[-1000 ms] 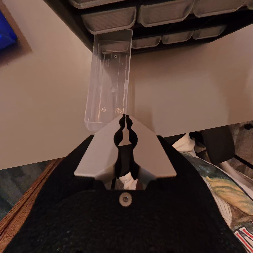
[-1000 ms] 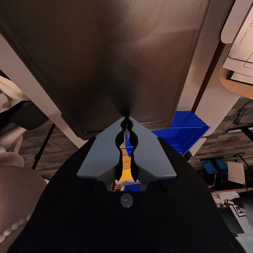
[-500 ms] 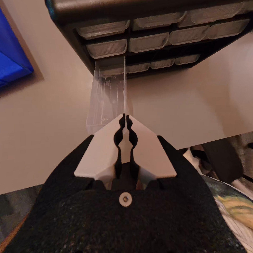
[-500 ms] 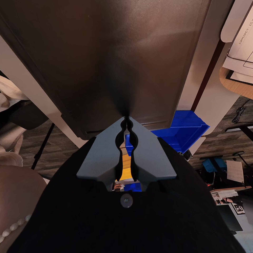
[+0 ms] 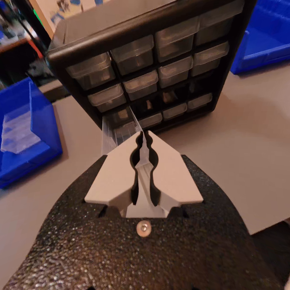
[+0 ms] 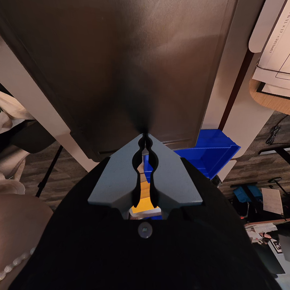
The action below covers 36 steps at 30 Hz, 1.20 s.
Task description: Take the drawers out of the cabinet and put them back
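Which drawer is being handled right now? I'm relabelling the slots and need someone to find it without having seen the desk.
Find the black cabinet of small clear drawers standing on the pale table between two blue bins. Look at its bottom-left corner: the clear drawer there sticks far out of its slot. Unlike the drawers pushed in around it, its right side wall is pinched by the left gripper.

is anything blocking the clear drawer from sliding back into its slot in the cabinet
Nothing visible does. The left gripper grips the clear drawer, whose far end sits at the bottom-left slot of the cabinet; the slot's depth is too dark to check.
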{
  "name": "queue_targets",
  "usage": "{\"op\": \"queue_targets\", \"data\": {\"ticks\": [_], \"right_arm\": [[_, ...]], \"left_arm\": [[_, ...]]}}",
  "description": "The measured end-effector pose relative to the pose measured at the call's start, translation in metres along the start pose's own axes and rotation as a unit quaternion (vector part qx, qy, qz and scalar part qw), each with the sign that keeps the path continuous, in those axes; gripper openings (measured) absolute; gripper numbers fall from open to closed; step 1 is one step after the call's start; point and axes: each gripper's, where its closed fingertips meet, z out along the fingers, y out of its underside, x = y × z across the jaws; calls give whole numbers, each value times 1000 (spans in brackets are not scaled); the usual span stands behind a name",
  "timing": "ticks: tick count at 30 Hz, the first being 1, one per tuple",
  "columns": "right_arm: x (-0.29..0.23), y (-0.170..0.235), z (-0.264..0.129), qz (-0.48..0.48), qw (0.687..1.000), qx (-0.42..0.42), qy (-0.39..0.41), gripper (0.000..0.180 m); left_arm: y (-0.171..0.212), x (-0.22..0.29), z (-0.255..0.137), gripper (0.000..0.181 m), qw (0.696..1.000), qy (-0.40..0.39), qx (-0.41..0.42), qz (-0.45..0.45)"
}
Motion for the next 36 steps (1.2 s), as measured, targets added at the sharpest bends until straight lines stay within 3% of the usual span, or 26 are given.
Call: {"op": "queue_targets", "data": {"ticks": [1, 6, 10, 15, 18, 20, 21, 25, 28, 32, 36], "right_arm": [[0, 0, 0, -1, 1000, 1, 0, 0], [0, 0, 0, 2, 1000, 2, -3, 0], [0, 0, 0, 4, 1000, 0, -4, 0], [0, 0, 0, 8, 1000, -5, -3, 0], [0, 0, 0, 9, 1000, -5, 0, 0], [0, 0, 0, 10, 1000, -4, 1, 0], [0, 0, 0, 11, 1000, -3, 0, 0], [0, 0, 0, 12, 1000, -6, 1, 0], [0, 0, 0, 13, 1000, -11, 0, 0], [0, 0, 0, 16, 1000, -14, 3, 0], [0, 0, 0, 22, 1000, -6, 2, 0]], "left_arm": [[1, 0, 0, 1, 1000, 0, 24, 14], [12, 8, 9, 3, 986, -25, 122, 112], [23, 2, 31, 2, 968, -85, 142, 188], [12, -7, 48, 3, 960, -93, 176, 196], [12, -1, 46, 45, 963, -61, 190, 179], [15, 3, 36, 57, 961, -57, 202, 178], [18, 3, 28, 52, 959, -65, 209, 182], [30, -10, -1, 0, 939, -142, 238, 205], [48, -19, 6, 0, 916, -202, 185, 294], [45, -19, 17, 0, 855, -253, 163, 423], [40, -22, 29, 0, 829, -257, 159, 470]]}}
